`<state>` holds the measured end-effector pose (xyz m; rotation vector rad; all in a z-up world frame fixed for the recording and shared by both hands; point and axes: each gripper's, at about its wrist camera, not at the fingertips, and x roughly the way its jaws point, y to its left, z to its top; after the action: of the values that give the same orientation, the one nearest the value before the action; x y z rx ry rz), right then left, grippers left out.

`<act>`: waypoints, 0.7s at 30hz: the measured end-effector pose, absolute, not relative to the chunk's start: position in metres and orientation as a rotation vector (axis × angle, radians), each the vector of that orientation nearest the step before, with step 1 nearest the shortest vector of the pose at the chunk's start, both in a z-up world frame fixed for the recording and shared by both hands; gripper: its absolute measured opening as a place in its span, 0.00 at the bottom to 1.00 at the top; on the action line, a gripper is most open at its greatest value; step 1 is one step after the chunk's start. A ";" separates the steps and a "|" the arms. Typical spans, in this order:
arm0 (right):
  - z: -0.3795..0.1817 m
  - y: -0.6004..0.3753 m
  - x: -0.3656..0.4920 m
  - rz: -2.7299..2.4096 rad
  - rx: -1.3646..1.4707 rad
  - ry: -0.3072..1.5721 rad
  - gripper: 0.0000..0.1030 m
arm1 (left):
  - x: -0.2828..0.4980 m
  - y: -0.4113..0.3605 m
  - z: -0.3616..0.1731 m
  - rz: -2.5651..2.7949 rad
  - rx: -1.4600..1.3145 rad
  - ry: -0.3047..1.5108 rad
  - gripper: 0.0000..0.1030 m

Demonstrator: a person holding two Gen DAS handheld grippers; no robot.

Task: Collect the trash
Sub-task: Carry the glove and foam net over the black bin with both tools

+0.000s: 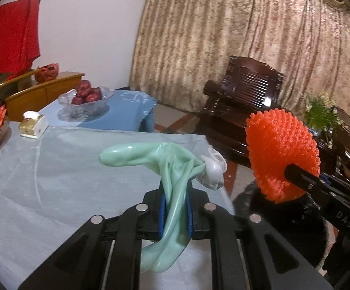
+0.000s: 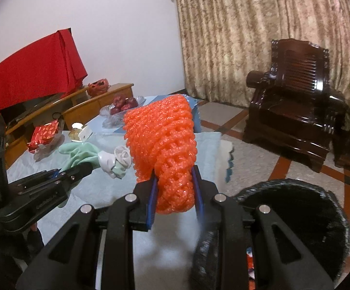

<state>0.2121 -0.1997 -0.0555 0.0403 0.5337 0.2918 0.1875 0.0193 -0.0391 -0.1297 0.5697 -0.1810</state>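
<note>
Left claw (image 1: 176, 213) is clamped on a limp mint-green rubber glove (image 1: 172, 169), white cuff dangling above the pale-blue worktop (image 1: 54, 181); right claw (image 2: 175, 199) pinches an orange foam fruit net (image 2: 165, 145). Both look feather-light and squashy, so mid-body pinches should hold. A black trash bin (image 2: 295, 217) waits below right.

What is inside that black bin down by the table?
The black bin is lined with a dark bag. Through its opening, only a few colourful scraps show near the rim. The right gripper and shadow hide the rest, so how full it is cannot be seen.
</note>
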 end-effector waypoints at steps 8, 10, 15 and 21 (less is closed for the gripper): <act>-0.047 -0.253 0.179 0.200 0.059 0.504 0.24 | 0.176 -0.027 -0.029 -0.266 -0.109 0.552 0.13; -0.047 -0.264 0.174 0.175 0.063 0.500 0.24 | 0.174 -0.041 -0.028 -0.289 -0.104 0.551 0.13; -0.050 -0.292 0.159 0.114 0.070 0.495 0.24 | 0.171 -0.073 -0.028 -0.350 -0.089 0.556 0.13; -0.057 -0.324 0.144 0.045 0.085 0.500 0.24 | 0.170 -0.108 -0.032 -0.416 -0.062 0.567 0.13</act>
<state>0.1439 -0.3245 -0.0570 0.0847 0.5001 0.0454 0.1701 -0.1084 -0.0324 -0.0623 0.5666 -0.4163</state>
